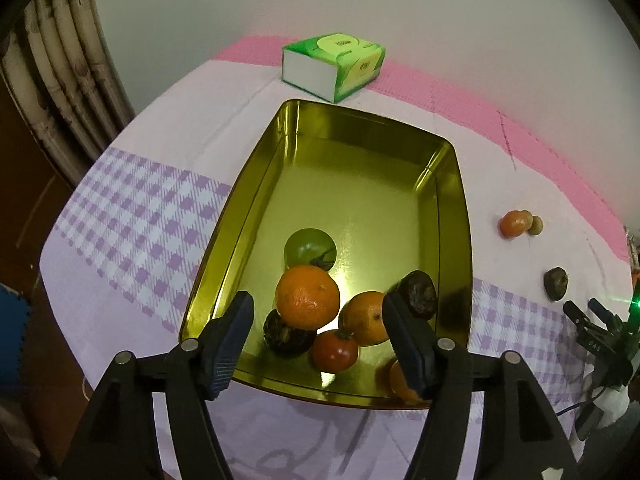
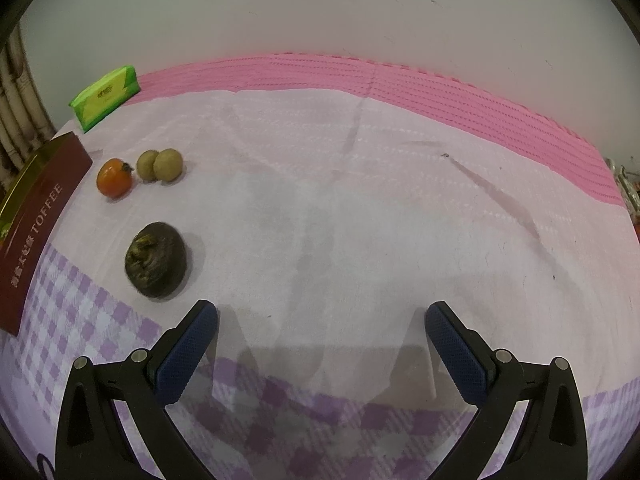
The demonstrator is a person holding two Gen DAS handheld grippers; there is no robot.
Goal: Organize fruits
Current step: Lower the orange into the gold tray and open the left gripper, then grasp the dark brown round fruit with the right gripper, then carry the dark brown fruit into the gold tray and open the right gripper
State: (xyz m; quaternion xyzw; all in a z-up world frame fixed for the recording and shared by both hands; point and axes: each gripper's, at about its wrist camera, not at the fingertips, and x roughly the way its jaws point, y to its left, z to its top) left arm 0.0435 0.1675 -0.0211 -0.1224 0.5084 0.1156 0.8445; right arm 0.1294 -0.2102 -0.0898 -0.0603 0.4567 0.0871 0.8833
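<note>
Fruit is lying in two groups: some in the gold tin (image 1: 256,216), the rest loose on the tablecloth (image 2: 360,208). Inside the tin, toward its near end, a green fruit (image 1: 310,249) is sitting behind a large orange (image 1: 307,297), which is resting on a dark fruit (image 1: 286,334); a small red tomato (image 1: 335,351) and a second orange (image 1: 366,318) are crowding beside them, and another dark fruit (image 1: 420,294) is leaning against the tin's right wall. The left gripper (image 1: 318,344) is hovering released over the tin's near rim, its jaws standing wide apart and grasping nothing. The right gripper (image 2: 321,346) is likewise hanging released above the checked near edge of the cloth, holding nothing. Just beyond its left finger a dark wrinkled fruit (image 2: 157,260) is lying near the tin's outer side. Farther back, an orange-red tomato (image 2: 115,178) is sitting just beside two small tan fruits (image 2: 160,165) that are touching each other. A green tissue pack (image 2: 105,97) is resting at the far left corner.
</note>
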